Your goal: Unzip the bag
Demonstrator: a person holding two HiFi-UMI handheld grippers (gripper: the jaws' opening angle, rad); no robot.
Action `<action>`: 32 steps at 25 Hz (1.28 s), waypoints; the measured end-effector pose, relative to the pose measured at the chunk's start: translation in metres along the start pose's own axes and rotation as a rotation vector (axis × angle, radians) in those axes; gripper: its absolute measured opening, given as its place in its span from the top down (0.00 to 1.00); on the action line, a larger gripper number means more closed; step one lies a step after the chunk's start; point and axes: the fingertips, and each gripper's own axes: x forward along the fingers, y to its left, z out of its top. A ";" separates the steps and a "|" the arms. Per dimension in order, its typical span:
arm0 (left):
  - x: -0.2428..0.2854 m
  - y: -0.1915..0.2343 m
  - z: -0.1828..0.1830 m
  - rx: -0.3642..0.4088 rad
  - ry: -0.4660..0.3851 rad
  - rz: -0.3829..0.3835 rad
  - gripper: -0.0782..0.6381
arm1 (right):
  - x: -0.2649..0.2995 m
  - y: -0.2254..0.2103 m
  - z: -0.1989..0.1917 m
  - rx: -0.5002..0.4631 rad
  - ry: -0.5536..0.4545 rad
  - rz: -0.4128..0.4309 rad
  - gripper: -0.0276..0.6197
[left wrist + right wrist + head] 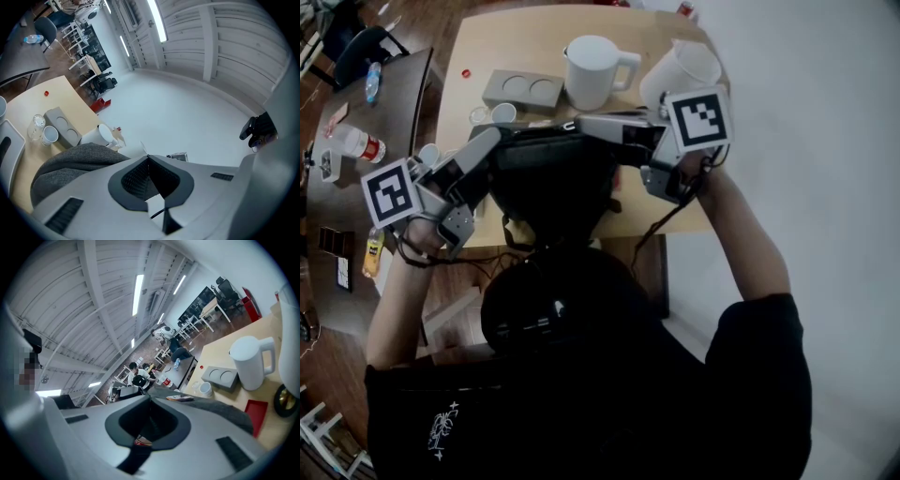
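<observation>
A dark grey bag (553, 183) lies on the light wooden table (487, 56) just in front of the person. My left gripper (494, 139) rests at the bag's upper left edge, jaws shut. In the left gripper view its tips (148, 156) meet, with the bag's grey fabric (70, 164) bulging just to their left. My right gripper (579, 125) sits at the bag's top edge, also shut. In the right gripper view its tips (150, 397) are together, and the bag (220, 409) lies just beyond them. Neither view shows anything pinched between the jaws. The zipper is hidden.
Behind the bag stand a white pitcher (592, 70), a second one (680, 70), a grey two-hole block (523, 91) and small cups (503, 113). A dark side table (356, 112) with a bottle (364, 145) stands at the left. The person's head (553, 300) hides the bag's near edge.
</observation>
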 end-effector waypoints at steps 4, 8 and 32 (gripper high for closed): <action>-0.001 0.001 0.000 0.001 -0.002 0.004 0.89 | -0.003 -0.003 0.000 0.002 -0.004 0.000 0.95; 0.002 0.006 -0.001 0.005 -0.006 0.012 0.89 | -0.006 -0.010 -0.001 -0.007 -0.007 0.007 0.95; -0.014 0.003 0.003 0.029 -0.018 0.027 0.89 | -0.014 -0.007 -0.004 -0.012 -0.006 -0.003 0.95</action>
